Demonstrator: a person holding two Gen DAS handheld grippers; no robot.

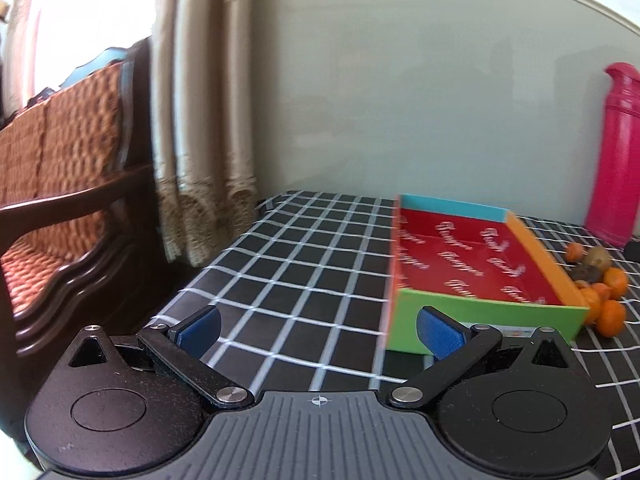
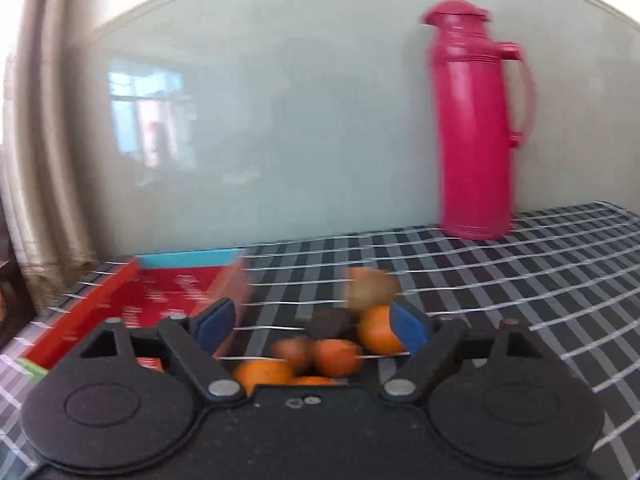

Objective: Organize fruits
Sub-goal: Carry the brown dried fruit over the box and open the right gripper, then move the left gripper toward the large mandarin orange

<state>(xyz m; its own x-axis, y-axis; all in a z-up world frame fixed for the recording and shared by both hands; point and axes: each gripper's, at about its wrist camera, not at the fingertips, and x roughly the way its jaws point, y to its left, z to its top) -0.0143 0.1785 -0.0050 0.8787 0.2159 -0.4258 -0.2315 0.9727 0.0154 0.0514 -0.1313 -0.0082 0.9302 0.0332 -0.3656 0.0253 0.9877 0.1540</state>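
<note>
A shallow cardboard box (image 1: 480,316) with a red floor and green, orange and blue walls lies empty on the checked table; its red side (image 2: 100,300) shows at the left of the right wrist view. Right of it is a heap of small oranges (image 1: 612,316), a brown kiwi (image 1: 598,256) and a dark fruit (image 1: 586,272). My left gripper (image 1: 318,330) is open over the cloth, its right pad just before the box's green wall. My right gripper (image 2: 313,328) is open around the heap: oranges (image 2: 334,356), the dark fruit (image 2: 328,326) and the kiwi (image 2: 372,290) lie between and beyond its fingers, blurred.
A tall pink thermos jug (image 2: 474,128) stands at the back by the pale wall, also at the right edge (image 1: 618,152). Left of the table are a curtain (image 1: 200,100) and a wooden chair with an orange woven cushion (image 1: 60,160). Black-and-white checked cloth (image 1: 300,248) covers the table.
</note>
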